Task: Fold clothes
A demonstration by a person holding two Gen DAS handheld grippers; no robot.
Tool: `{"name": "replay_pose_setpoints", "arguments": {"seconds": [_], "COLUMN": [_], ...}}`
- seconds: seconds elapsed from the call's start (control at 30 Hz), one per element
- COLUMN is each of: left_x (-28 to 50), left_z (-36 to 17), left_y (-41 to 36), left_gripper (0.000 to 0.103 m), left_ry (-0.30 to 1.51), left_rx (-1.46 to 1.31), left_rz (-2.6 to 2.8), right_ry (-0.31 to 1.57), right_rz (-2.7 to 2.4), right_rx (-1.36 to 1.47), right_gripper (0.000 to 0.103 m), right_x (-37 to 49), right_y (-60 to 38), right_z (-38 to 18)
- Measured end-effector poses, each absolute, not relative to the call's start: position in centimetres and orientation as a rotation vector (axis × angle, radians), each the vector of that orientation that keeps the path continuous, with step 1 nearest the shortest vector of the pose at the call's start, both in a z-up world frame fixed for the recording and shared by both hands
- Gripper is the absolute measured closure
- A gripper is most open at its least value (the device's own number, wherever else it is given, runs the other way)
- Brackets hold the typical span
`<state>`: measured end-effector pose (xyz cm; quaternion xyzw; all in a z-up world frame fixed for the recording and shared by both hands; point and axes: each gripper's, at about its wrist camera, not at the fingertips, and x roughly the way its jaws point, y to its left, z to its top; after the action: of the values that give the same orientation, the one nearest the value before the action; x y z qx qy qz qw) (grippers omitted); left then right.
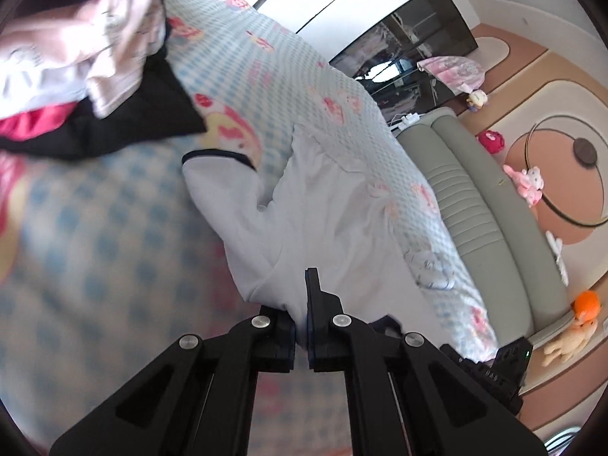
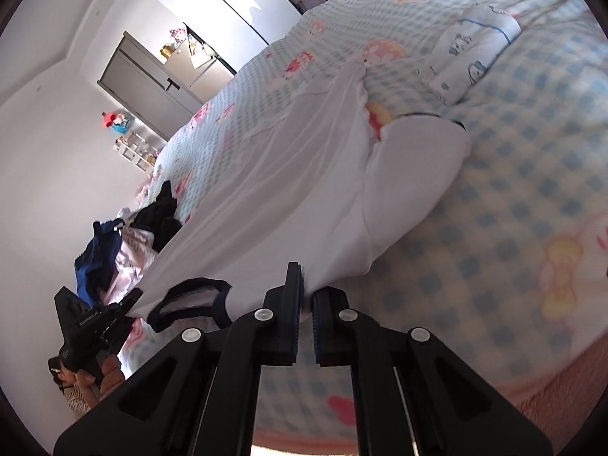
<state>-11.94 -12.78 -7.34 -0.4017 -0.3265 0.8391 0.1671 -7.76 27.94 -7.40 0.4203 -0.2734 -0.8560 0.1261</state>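
White shirt [image 1: 326, 205], blue-checked bedspread [image 1: 114, 250]

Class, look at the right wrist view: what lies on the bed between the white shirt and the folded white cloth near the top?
Only bare checked bedcover separates the white shirt from the folded cloth; the right wrist view shows this.

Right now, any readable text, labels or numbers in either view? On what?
None legible.
White lettering on the left gripper body, right wrist view: blurred.
Markings on the right gripper body, left wrist view: too small.
Prints on the folded cloth: no legible words.
The white shirt both grip: no text.
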Motion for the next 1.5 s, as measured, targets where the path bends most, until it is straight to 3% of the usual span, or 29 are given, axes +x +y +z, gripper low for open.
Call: {"name": "replay_pose_setpoints", "arguments": {"seconds": [0.13,0.2,0.27,0.37,0.53,0.6,0.67,0.77,0.87,0.93,0.97,1.07,1.13,1.17,1.2,1.23,1.27,1.3,1.33,1.5], "left_x": [-11.5,-11.2,-10.7,-10.3,-10.3,-9.8,-9.1,-8.4,-8.5,-9.5,-10.0,-12.9,-15.0,-15.8,-16.2,-15.7,-15.2,-14.6,-14.1,-11.6], "left_z": [-12.3,-14.1,-14.3,-14.0,-13.6,-13.0,-12.3,-12.4,-13.6,-13.6,-13.7,-13.9,-14.1,-13.9,-13.7,-13.5,-13.3,-13.1,-12.9,-11.8], "left_y": [-12.4,-11.9,-11.2,-10.5,-9.8,-10.0,-11.5,-15.1,-17.1,-16.6,-16.4,-15.5,-14.9,-14.5,-14.2,-14.5,-14.9,-15.2,-15.6,-17.3], "left_gripper": [0.096,0.09,0.077,0.063,0.062,0.062,0.062,0.062,0.062,0.055,0.045,0.043,0.046,0.053,0.079,0.089,0.093,0.096,0.097,0.101], "left_ry": [-1.025,-1.1,-1.099,-1.094,-1.112,-1.055,-1.036,-1.149,-1.306,-1.279,-1.266,-1.224,-1.185,-1.141,-1.099,-1.11,-1.122,-1.134,-1.145,-1.203], "left_rx": [-1.363,-1.4,-1.377,-1.346,-1.308,-1.318,-1.307,-1.277,-1.241,-1.238,-1.235,-1.273,-1.314,-1.337,-1.348,-1.33,-1.312,-1.294,-1.276,-1.184], "left_rz": [2.261,2.167,2.174,2.195,2.254,2.387,2.527,2.558,2.381,2.332,2.307,2.284,2.292,2.317,2.353,2.362,2.37,2.379,2.388,2.429], "right_ry": [-0.854,-0.87,-0.819,-0.783,-0.784,-0.784,-0.778,-0.742,-0.893,-0.937,-0.938,-0.961,-1.056,-1.081,-1.106,-1.103,-1.056,-1.015,-0.983,-0.838], "right_rz": [-2.392,-2.335,-2.333,-2.33,-2.371,-2.388,-2.424,-2.563,-2.527,-2.506,-2.505,-2.555,-2.608,-2.58,-2.553,-2.537,-2.541,-2.567,-2.629,-2.842], "right_rx": [1.351,1.381,1.391,1.406,1.427,1.435,1.443,1.47,1.449,1.407,1.386,1.323,1.289,1.307,1.324,1.345,1.371,1.367,1.318,1.258], "right_gripper": [0.096,0.093,0.077,0.066,0.05,0.051,0.063,0.066,0.065,0.06,0.055,0.052,0.051,0.048,0.048,0.052,0.076,0.092,0.098,0.1], "right_x": [-8.0,-8.2,-8.0,-8.5,-9.3,-9.6,-9.7,-8.7,-8.0,-8.1,-8.3,-9.2,-9.5,-10.3,-11.1,-11.8,-12.2,-12.2,-11.6,-9.3], "right_y": [27.5,27.0,26.1,25.3,24.8,24.7,24.7,26.6,29.1,29.7,29.8,30.5,31.5,31.9,32.2,32.5,32.5,32.6,32.8,34.2], "right_z": [-10.7,-11.9,-12.4,-13.1,-13.8,-14.0,-14.1,-13.4,-13.5,-13.1,-12.9,-12.3,-12.4,-12.9,-13.4,-13.7,-13.8,-13.6,-12.8,-10.5]}}
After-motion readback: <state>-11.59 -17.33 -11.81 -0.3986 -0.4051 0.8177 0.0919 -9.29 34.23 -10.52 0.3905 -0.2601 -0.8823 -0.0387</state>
